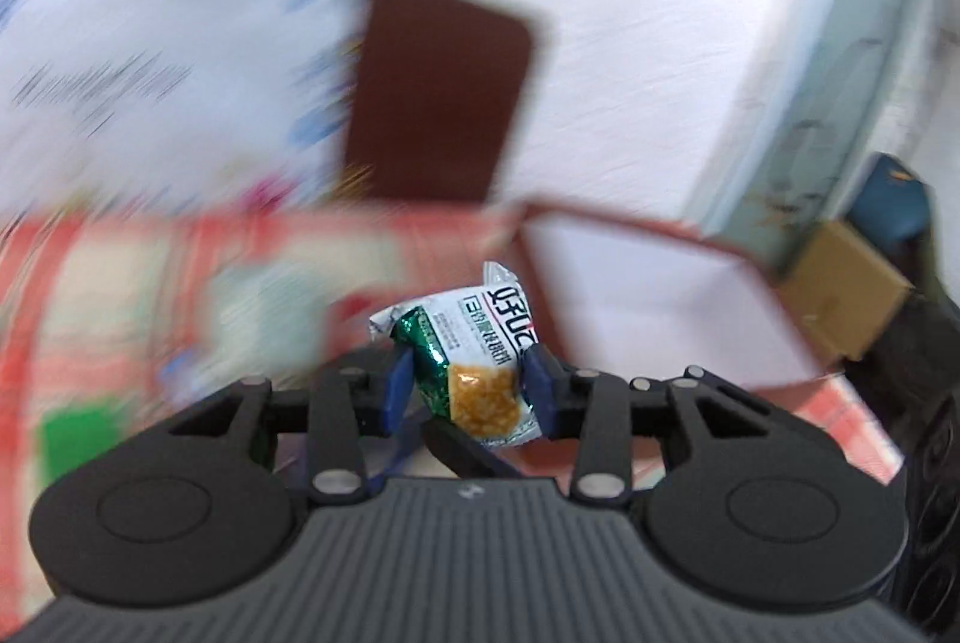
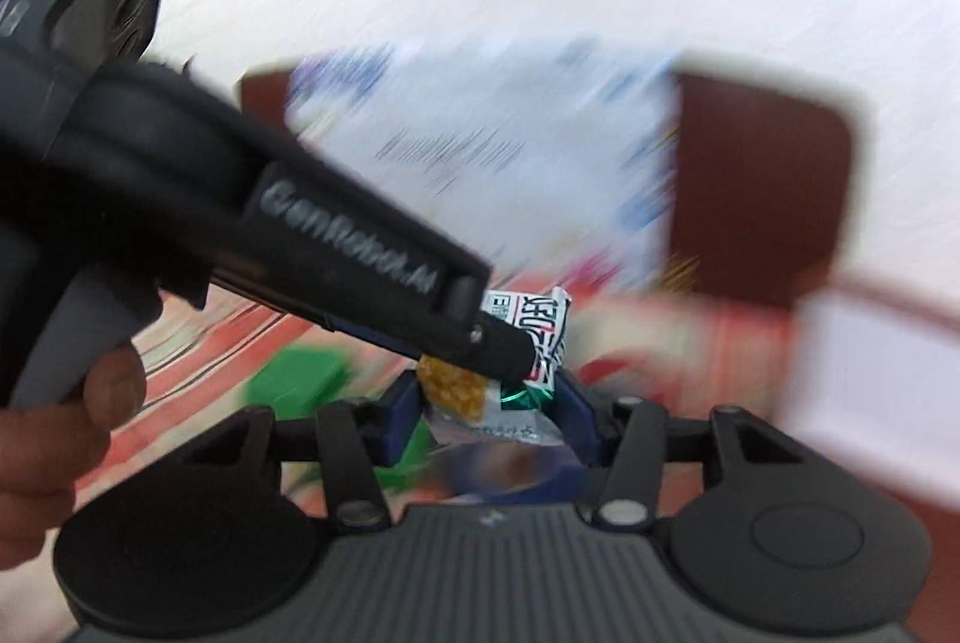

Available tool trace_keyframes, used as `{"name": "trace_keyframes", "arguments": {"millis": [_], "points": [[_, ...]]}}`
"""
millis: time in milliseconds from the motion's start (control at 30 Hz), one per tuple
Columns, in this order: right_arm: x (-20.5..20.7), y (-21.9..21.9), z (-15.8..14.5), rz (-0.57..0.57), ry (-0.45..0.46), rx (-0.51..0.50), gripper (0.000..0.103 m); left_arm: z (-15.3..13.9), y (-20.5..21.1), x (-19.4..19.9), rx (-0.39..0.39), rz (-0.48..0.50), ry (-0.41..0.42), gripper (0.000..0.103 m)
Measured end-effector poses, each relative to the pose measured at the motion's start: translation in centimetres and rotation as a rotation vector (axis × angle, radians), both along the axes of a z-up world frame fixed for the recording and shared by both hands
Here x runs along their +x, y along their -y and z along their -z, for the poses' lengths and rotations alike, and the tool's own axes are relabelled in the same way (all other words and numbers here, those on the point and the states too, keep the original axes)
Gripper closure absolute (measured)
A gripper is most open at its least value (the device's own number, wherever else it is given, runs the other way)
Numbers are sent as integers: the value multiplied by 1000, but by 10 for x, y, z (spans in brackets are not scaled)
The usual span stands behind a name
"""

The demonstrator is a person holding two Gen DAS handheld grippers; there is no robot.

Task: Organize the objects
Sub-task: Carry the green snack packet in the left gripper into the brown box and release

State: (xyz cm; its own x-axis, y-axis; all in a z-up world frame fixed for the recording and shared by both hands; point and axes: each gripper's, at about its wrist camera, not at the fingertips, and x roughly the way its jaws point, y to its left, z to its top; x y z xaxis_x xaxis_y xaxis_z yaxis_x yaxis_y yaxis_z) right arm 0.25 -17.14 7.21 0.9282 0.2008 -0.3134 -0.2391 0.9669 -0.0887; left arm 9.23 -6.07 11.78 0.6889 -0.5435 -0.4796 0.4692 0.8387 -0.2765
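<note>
A small snack packet (image 1: 480, 343), white and green with a picture of yellow crumbs, hangs in the air between both grippers. My left gripper (image 1: 468, 373) is shut on it, its blue pads pressing the packet's two sides. In the right wrist view the left gripper (image 2: 516, 349) reaches in from the left and covers the middle of the packet (image 2: 540, 319). My right gripper (image 2: 492, 397) is shut on the packet's lower, crinkled end, with a blue pad against each side. The surroundings are blurred by motion.
A red-patterned surface (image 1: 120, 295) lies below with a green object (image 2: 300, 373) on it. Behind stand a dark brown panel (image 1: 432, 97) and a printed white sheet (image 1: 150, 73). A red-rimmed white board (image 1: 648, 295) and a cardboard box (image 1: 840, 301) are to the right. A hand (image 2: 60, 433) holds the left gripper.
</note>
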Motion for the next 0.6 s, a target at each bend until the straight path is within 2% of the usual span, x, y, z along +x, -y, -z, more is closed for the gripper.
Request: {"name": "trace_keyframes", "arguments": {"millis": [67,133,233,300,333,367,400,500,600], "points": [[-11,28,-8,103,68,-46,54,-8,40,1,-5,65,34,60],[-14,60,-9,196,69,-65,54,-3,79,10,-14,129,23,60],[-11,113,0,310,-12,-30,54,17,131,22,-8,191,-48,60],[-10,139,9,389,-58,-12,52,26,154,22,27,182,-41,57],[-12,149,11,436,-54,-7,39,28,160,18,55,165,-27,46],[-16,157,11,473,-41,9,21,29,162,18,83,152,-20,41],[-21,164,8,478,-30,38,19,28,159,16,97,146,-12,42],[-40,164,-1,451,46,75,21,14,129,-1,84,151,43,39],[-59,142,-7,323,120,87,21,3,73,-19,34,123,48,36]]}}
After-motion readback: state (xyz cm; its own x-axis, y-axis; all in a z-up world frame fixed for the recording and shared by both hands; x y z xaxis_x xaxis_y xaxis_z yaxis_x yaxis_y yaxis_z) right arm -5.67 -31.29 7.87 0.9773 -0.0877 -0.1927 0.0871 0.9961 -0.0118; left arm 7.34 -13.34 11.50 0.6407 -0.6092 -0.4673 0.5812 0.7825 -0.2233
